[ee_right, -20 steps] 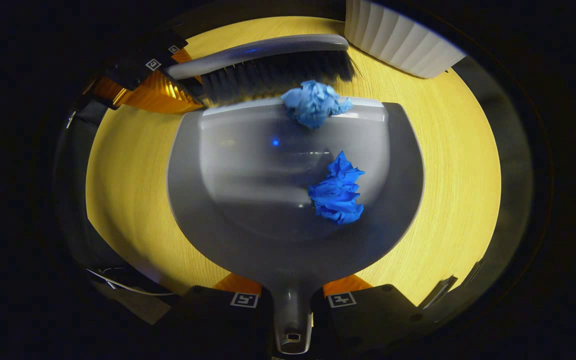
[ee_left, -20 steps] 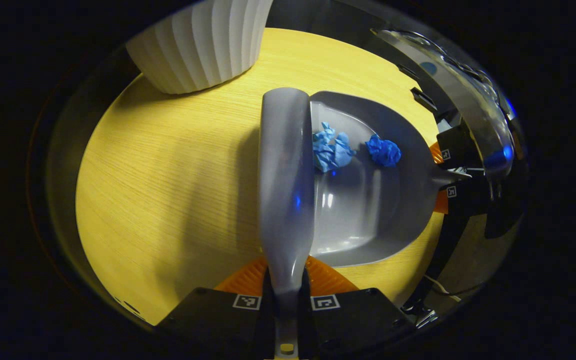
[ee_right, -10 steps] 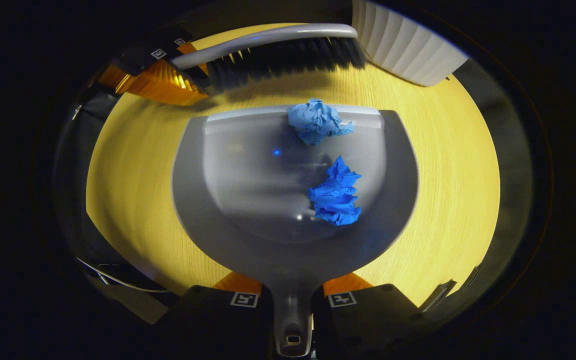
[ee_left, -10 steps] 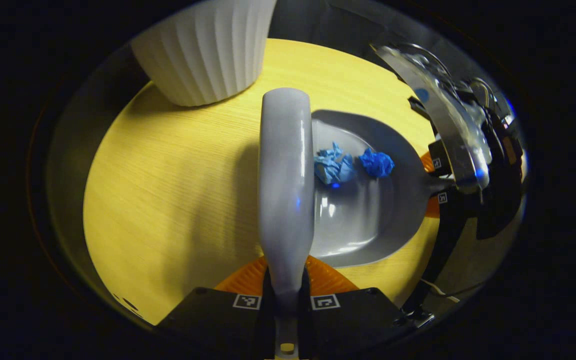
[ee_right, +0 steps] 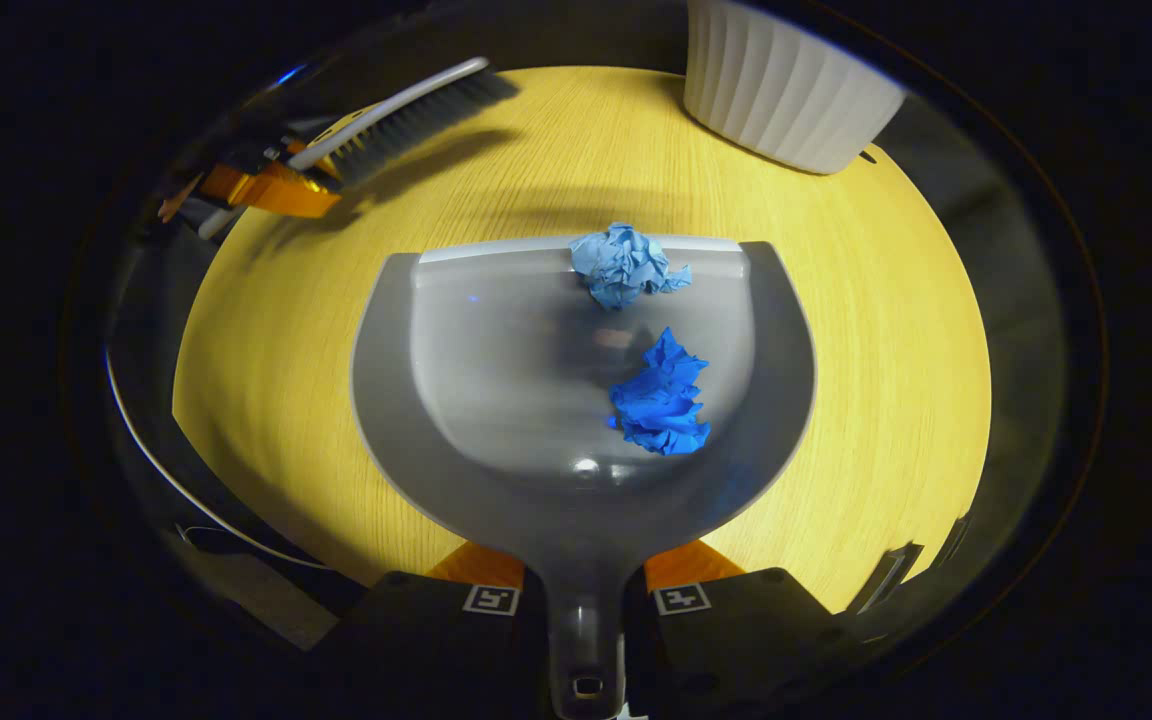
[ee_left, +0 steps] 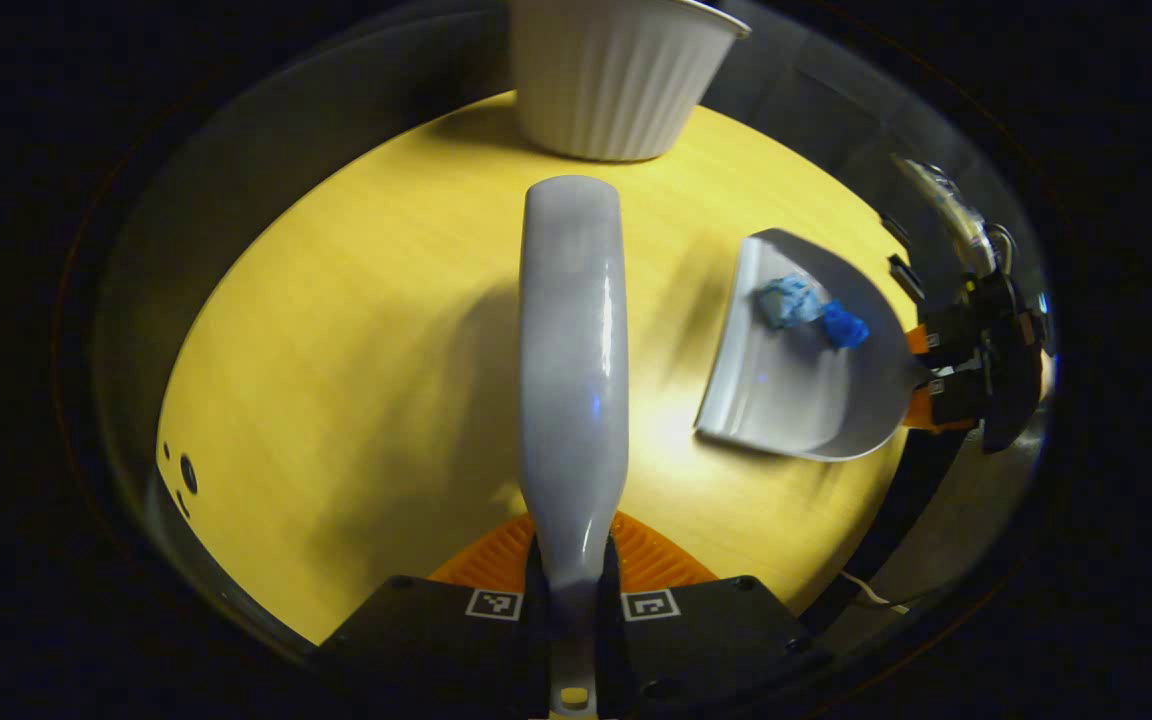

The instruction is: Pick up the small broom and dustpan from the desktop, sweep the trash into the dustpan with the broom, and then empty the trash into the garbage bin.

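Observation:
My left gripper (ee_left: 573,590) is shut on the grey broom (ee_left: 573,350), whose back runs straight ahead of me above the yellow table (ee_left: 336,380). In the right gripper view the broom (ee_right: 406,110) hangs at the far left, bristles down, clear of the dustpan. My right gripper (ee_right: 584,600) is shut on the handle of the grey dustpan (ee_right: 496,400). A light blue paper wad (ee_right: 624,264) sits at the pan's front lip and a dark blue wad (ee_right: 661,395) lies deeper inside. The left gripper view shows the dustpan (ee_left: 786,390) off to the right, holding both wads.
A white ribbed garbage bin (ee_left: 616,75) stands at the table's far edge; it is at the upper right in the right gripper view (ee_right: 786,95). Small dark holes (ee_left: 186,470) mark the table's left edge.
The broom has lifted and drawn back from the dustpan's lip, leaving a wide gap. Both wads stay in the pan, and the pan has shifted a little.

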Demonstrator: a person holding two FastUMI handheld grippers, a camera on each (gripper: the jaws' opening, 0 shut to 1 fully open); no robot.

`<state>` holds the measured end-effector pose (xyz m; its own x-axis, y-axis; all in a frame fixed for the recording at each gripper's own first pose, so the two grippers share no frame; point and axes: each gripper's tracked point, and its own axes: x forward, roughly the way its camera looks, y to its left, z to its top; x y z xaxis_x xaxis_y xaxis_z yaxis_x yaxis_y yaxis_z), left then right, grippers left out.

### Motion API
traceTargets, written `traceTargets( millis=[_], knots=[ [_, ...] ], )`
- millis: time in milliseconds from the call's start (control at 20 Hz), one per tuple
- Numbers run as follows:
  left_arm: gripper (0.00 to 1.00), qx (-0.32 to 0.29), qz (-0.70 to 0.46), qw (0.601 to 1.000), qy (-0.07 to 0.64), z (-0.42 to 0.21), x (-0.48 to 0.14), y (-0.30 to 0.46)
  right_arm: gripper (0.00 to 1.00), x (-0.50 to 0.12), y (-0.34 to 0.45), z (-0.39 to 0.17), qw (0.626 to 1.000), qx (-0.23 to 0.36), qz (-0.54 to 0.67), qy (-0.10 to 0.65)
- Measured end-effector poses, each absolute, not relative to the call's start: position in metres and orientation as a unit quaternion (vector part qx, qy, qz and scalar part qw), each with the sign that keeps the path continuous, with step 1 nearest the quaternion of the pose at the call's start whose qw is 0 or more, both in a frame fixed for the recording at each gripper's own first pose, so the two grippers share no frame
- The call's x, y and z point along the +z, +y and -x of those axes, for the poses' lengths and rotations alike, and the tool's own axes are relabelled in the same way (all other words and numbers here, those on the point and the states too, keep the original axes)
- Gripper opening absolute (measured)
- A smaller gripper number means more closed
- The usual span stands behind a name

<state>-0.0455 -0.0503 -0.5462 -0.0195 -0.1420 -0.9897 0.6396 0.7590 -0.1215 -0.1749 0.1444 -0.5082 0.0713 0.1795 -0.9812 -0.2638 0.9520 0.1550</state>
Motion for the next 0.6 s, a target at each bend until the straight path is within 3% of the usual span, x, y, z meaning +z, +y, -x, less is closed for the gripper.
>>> traceTargets(
  millis=[150, 200, 300, 400, 550, 600],
  knots=[
    [0.21, -0.243, -0.175, 0.675, 0.675, 0.064, -0.560, -0.033, 0.33, -0.513, 0.148, 0.174, 0.744, 0.144, 0.018, 0.652],
    [0.25, -0.231, -0.169, 0.675, 0.681, 0.065, -0.565, -0.033, 0.32, -0.515, 0.147, 0.172, 0.746, 0.140, 0.017, 0.651],
    [0.22, -0.214, -0.163, 0.669, 0.692, 0.070, -0.565, -0.042, 0.32, -0.512, 0.149, 0.168, 0.752, 0.124, 0.008, 0.648],
    [0.22, -0.223, -0.165, 0.680, 0.679, 0.062, -0.563, -0.060, 0.32, -0.510, 0.155, 0.165, 0.764, 0.099, -0.016, 0.637],
    [0.18, -0.233, -0.192, 0.666, 0.682, 0.071, -0.566, -0.060, 0.32, -0.512, 0.161, 0.154, 0.791, 0.057, -0.048, 0.608],
    [0.22, -0.234, -0.194, 0.662, 0.685, 0.068, -0.571, -0.055, 0.32, -0.512, 0.165, 0.146, 0.800, 0.044, -0.056, 0.596]
  ],
)
